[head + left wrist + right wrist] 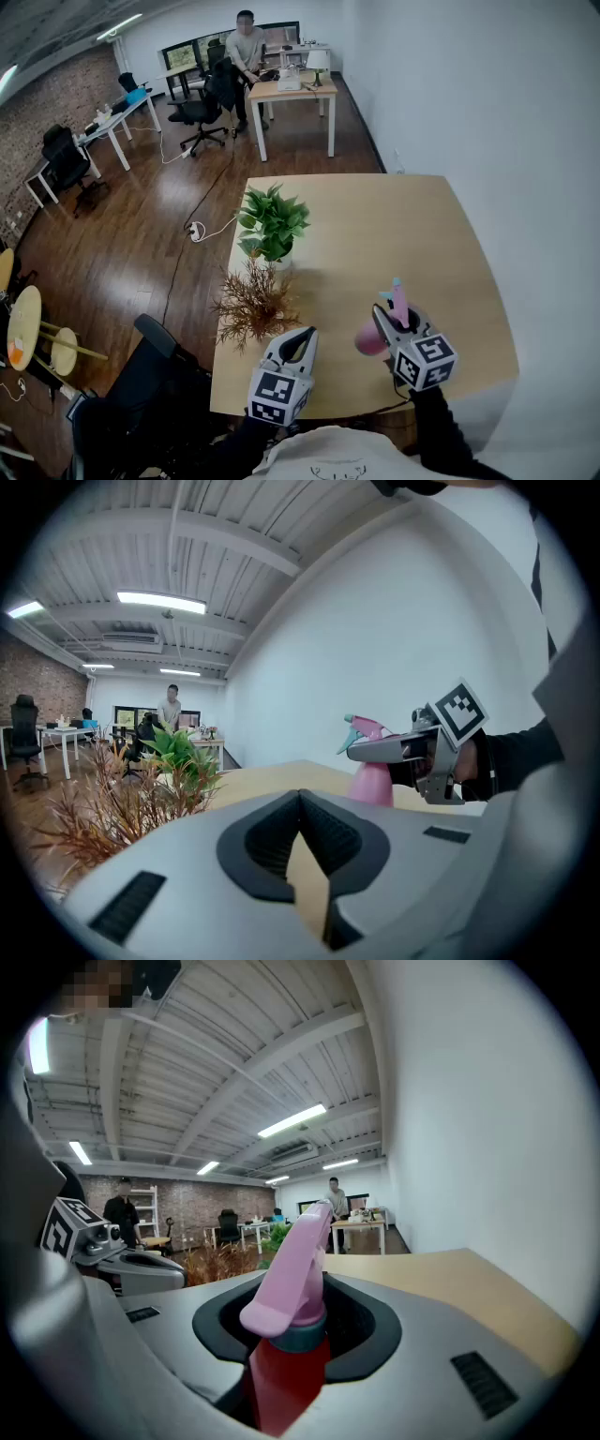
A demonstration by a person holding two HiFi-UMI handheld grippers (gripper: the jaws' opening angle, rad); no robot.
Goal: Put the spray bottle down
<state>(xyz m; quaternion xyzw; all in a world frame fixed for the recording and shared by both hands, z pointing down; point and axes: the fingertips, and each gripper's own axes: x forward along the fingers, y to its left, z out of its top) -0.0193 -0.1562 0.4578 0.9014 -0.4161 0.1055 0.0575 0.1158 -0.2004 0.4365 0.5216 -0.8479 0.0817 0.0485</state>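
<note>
Wooden desk (450, 253) | pink plastic spray bottle (298, 1241), likely light, slick; right tongs (298, 1288) clamp its neck | left tongs (300, 797) together

Dark wood floor (141, 234), brick wall (52, 103), office desks (305, 91), ceiling lights (161, 602)

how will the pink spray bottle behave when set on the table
Likely stiff: the spray bottle looks like hard plastic. Probably tippy, being tall with a trigger head overhanging a rounded body. Weight unclear; its fill level isn't visible.
</note>
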